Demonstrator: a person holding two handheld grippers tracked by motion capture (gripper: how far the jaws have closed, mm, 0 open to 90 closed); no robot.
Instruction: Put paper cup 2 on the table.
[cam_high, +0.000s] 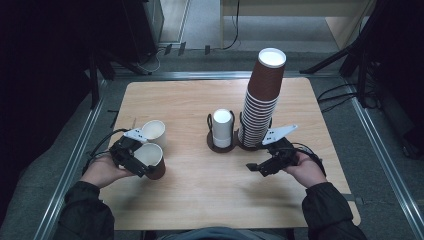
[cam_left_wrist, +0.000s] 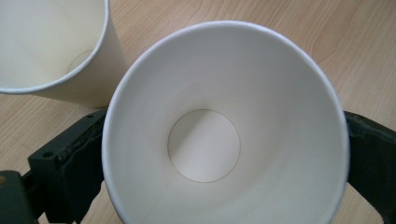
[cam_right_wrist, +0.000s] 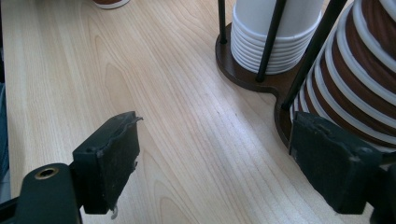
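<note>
A brown paper cup (cam_high: 153, 161) with a white inside (cam_left_wrist: 224, 140) stands upright on the wooden table (cam_high: 210, 190) at the left. My left gripper (cam_high: 148, 161) has its jaws either side of it; the rim stays round and the jaws stand wide, so I read the gripper (cam_left_wrist: 224, 126) as open. A white cup (cam_high: 154, 131) stands just behind it, and its rim is at the upper left (cam_left_wrist: 46, 42). My right gripper (cam_high: 256, 170) rests open and empty on the right (cam_right_wrist: 217, 130), just in front of the tall brown cup stack (cam_high: 262, 95).
A dark two-place holder (cam_high: 220, 146) with thin black rods stands mid-table. It carries a short white cup stack (cam_high: 222, 127) (cam_right_wrist: 275, 28) and the tall brown stack (cam_right_wrist: 359, 70). Bare wood lies between the two grippers. The table's edges drop to a grey floor.
</note>
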